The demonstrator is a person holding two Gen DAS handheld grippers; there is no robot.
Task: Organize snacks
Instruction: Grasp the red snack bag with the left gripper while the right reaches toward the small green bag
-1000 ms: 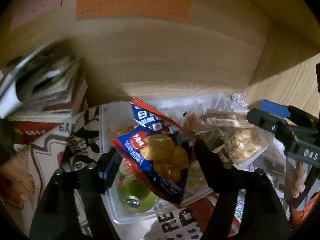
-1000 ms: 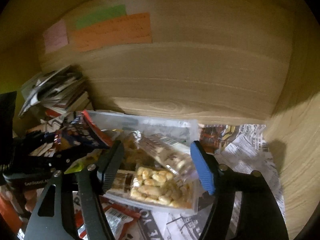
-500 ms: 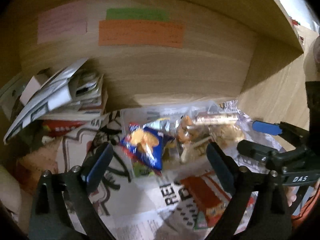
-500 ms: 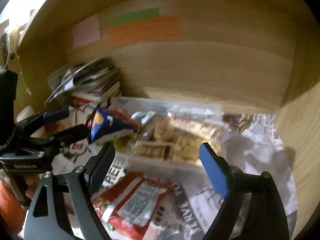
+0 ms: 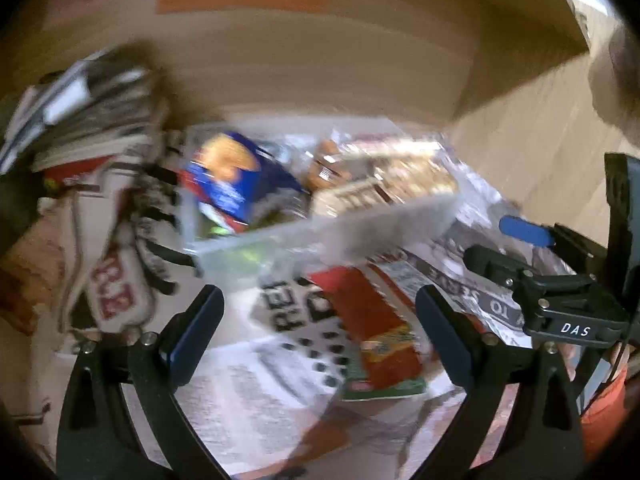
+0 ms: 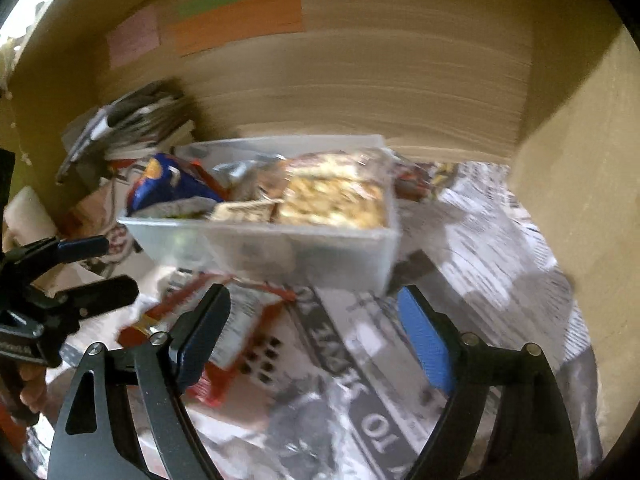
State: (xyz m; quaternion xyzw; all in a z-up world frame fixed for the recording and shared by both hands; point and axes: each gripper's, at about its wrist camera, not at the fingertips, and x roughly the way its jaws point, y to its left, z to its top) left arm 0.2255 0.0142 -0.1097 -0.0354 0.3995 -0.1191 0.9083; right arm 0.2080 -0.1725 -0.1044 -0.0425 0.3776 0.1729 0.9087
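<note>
Both your grippers, left gripper [image 5: 318, 332] and right gripper [image 6: 314, 330], have just spread their jaws and stand released, nothing between them. The blue cracker packet [image 5: 232, 176] lies inside the clear plastic tub [image 6: 280, 248]. Judged next: the red snack packet [image 6: 224, 324] just before that tub needs collecting.

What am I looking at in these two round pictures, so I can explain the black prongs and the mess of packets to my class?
No robot here: a person holds a hand-held clamp tool in each hand, each with a wide-angle camera looking along its two fingers. One picture is from the left gripper, the other from the right gripper; each also shows the other tool at its edge. Both have just been opening and hold nothing. Ahead, inside a wooden shelf lined with newspaper, sits a clear plastic tub filled with snacks, including a blue cracker packet. A red snack packet lies loose on the paper before it. A stack of papers sits at the back left.
</note>
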